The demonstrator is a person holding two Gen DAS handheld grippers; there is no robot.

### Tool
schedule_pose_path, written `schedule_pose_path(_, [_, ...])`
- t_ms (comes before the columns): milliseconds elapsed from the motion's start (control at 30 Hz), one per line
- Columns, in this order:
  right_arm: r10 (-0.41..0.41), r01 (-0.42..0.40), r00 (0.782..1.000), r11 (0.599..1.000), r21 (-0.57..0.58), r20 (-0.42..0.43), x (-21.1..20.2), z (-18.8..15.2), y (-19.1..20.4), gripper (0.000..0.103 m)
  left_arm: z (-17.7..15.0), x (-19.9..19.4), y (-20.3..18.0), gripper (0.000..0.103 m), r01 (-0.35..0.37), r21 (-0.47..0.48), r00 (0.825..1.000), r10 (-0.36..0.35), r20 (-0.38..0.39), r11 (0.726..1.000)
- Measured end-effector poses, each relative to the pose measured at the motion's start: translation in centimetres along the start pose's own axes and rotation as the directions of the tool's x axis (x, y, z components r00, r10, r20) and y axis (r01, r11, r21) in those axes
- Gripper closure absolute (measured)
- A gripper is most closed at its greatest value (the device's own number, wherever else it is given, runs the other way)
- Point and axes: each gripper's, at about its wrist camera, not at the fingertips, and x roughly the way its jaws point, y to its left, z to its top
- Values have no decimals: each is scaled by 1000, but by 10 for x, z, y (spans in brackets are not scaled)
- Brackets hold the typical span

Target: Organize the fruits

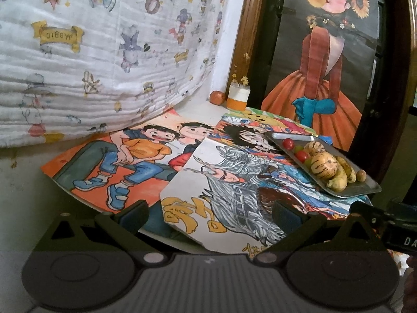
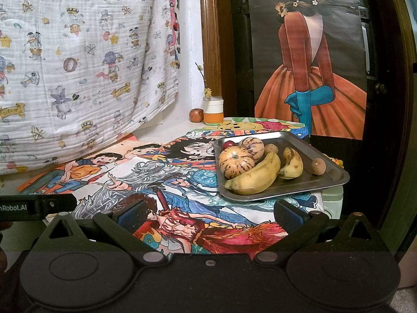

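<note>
The fruits sat heaped in the steel tray (image 2: 336, 182) on the table; the large banana (image 2: 256, 176) lay along its front rim; my right gripper (image 2: 209, 215) and left gripper (image 1: 211, 212) were both spread, empty, short of the tray; I judged a crosswise grasp best.

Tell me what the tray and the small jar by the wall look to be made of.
Tray: apparently metal, likely stainless steel; grey, brushed sheen, thin rolled rim reflecting light.
Jar: probably glass or clear plastic; see-through at the top, with a white band and an orange one below. Too small to tell which.
</note>
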Motion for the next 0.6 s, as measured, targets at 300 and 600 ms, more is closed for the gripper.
schedule_pose_path(300, [3,-3,1000,1000,-2,-2,0,0,2,1,1,0,-2,0,-25,4,1000,25,-3,1000])
schedule_pose_path(600, [3,-3,1000,1000,-2,-4,1,0,3,1,1,0,-2,0,-24,8,1000,24,-2,1000])
